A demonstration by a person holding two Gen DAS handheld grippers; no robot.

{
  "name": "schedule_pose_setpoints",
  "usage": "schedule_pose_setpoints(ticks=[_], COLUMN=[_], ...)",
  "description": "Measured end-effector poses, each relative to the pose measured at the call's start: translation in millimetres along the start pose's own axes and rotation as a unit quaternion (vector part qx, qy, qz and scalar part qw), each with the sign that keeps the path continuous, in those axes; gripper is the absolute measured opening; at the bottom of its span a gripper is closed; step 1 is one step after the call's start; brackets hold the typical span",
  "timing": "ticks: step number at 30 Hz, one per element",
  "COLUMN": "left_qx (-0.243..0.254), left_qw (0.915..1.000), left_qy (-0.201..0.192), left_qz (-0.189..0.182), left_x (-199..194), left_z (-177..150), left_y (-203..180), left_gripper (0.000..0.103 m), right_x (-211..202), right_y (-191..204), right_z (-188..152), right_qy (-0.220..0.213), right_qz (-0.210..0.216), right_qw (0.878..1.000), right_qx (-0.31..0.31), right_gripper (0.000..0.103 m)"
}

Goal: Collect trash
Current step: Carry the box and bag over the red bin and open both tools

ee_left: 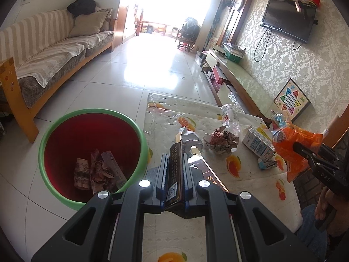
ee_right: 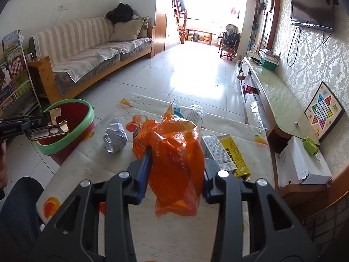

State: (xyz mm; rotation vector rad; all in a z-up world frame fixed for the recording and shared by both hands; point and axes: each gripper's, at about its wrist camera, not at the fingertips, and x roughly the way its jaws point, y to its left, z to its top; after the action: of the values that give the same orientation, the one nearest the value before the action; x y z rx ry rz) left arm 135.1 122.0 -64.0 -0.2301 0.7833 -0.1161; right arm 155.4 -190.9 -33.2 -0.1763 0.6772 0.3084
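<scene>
left hand-held gripper point(ee_left: 174, 170) angled down, clamping dark box point(ee_left: 175, 168) beside bin point(ee_left: 91, 113).

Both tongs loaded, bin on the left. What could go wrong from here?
1. The orange bag is crumpled and hangs loose below the right tongs; it may slip out before reaching the bin.
2. The flat dark box in the left tongs is long; released at the rim, it could tip onto the floor.

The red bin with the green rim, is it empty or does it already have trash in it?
Partly filled. The left wrist view looks down into the bin and shows crumpled paper and a flattened carton at the bottom, well below the rim.
</scene>
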Motion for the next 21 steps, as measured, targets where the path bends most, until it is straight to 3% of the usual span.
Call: schedule_pose_setpoints(ticks=[9, 18, 20, 21], left_qx=[-0.022, -0.043, -0.051, -0.055], left_qw=[0.9980, 0.9947, 0.9943, 0.9941], left_qy=[-0.019, 0.003, 0.008, 0.002], left_qz=[0.057, 0.094, 0.094, 0.094], left_x=[-15, 15, 19, 17], left_z=[15, 39, 41, 42], left_y=[58, 119, 126, 128], left_gripper=[0.009, 0.011, 0.030, 0.052], right_x=[-13, -11, -7, -5], right_y=[43, 81, 90, 95], right_z=[4, 32, 38, 41], right_qy=[-0.007, -0.027, -0.030, -0.030], right_qz=[0.049, 0.078, 0.082, 0.085], right_qw=[0.999, 0.996, 0.996, 0.995], right_qx=[0.005, -0.024, -0.030, -0.033], right_gripper=[0.038, 0.038, 0.038, 0.038])
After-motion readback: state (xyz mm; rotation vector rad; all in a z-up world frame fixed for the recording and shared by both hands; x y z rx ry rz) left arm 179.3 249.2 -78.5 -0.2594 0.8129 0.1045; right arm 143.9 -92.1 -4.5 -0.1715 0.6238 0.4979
